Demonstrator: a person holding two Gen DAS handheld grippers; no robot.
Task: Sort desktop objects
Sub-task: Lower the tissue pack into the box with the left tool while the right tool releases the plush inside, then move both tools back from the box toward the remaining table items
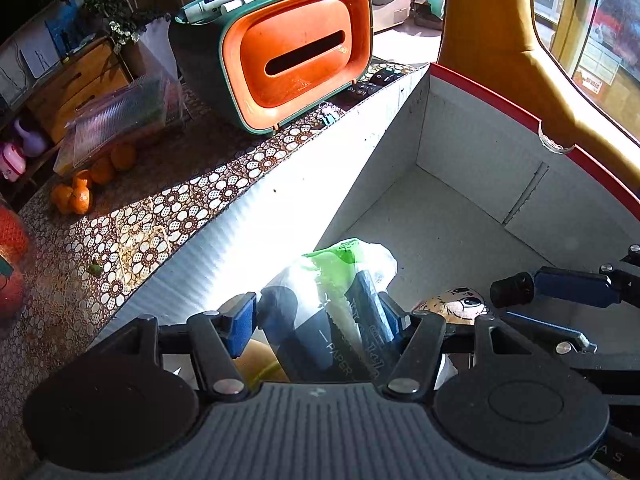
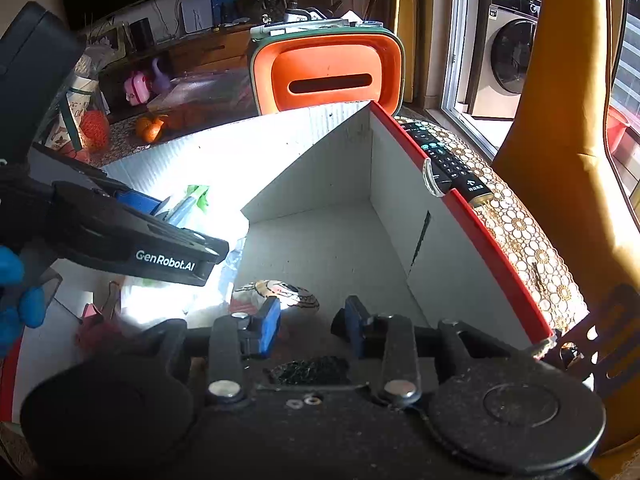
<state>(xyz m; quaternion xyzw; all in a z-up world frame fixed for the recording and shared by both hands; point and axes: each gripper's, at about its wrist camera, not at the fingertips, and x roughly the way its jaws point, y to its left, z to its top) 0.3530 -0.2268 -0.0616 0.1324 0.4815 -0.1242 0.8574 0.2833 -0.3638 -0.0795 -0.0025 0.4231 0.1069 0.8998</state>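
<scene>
**Packet going down into the box**

Nearest, the left gripper point(image 1: 318, 320) has its jaws closed on a clear tissue packet point(image 1: 332, 292), low inside the white box point(image 1: 460, 152), near its left wall. Its long axis points away toward the far wall. Best release low and withdraw straight. The right gripper point(image 2: 310, 326) stands apart, empty, near a round printed item point(image 2: 280, 292).

Parted, empty right tongs point(image 2: 308, 328) over white box point(image 2: 320, 240).
</scene>
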